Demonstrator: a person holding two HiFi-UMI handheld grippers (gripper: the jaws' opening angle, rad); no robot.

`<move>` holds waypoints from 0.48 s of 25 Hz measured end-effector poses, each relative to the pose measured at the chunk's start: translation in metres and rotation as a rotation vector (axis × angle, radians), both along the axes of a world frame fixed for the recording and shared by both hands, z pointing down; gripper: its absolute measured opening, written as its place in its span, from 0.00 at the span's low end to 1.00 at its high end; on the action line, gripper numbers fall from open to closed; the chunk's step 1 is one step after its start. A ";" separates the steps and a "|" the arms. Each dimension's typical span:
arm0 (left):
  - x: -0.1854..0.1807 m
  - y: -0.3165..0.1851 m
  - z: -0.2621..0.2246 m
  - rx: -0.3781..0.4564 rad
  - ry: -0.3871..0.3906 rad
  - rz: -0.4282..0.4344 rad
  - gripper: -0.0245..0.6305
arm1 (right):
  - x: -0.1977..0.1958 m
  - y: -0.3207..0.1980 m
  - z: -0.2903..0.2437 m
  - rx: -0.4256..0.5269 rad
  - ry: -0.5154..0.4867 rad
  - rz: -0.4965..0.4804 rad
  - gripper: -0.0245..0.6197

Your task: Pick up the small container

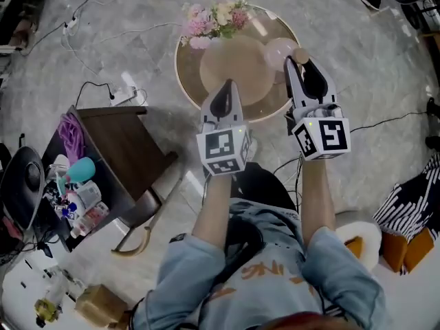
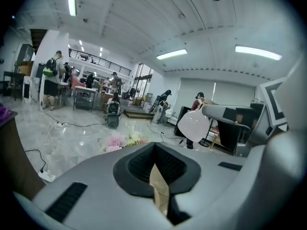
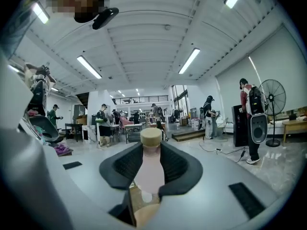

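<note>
Right gripper view: we find the right gripper [image 3: 150,162] clamped on the small container [image 3: 149,175] below its cap [image 3: 151,136], apparently for lifting; the left gripper [image 2: 154,163] is closed, empty.

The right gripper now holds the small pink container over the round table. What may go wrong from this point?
1. The right gripper clamps the small container on its smooth, rounded body, so it may slip and drop onto the round table.
2. The flowers lie at the table's far edge, and a wide swing might brush them.
3. The left gripper is close beside the right one, so the two might bump.
</note>
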State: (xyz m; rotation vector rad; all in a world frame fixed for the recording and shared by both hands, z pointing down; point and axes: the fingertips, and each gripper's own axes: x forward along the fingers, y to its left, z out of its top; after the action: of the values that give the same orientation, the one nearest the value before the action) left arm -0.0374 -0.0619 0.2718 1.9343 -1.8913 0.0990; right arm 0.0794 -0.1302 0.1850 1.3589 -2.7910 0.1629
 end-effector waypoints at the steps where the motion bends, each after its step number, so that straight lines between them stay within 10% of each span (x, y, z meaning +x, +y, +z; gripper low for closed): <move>1: -0.003 0.002 -0.012 0.010 -0.003 -0.014 0.07 | 0.001 0.003 -0.012 0.009 -0.011 0.004 0.23; 12: -0.001 0.009 -0.097 0.122 -0.032 -0.036 0.07 | 0.008 0.037 -0.085 0.067 -0.023 -0.006 0.23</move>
State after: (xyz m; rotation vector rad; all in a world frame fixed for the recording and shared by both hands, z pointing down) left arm -0.0382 -0.0530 0.1751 1.9872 -1.9948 0.0042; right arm 0.0877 -0.0935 0.1004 1.3713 -2.8435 0.0859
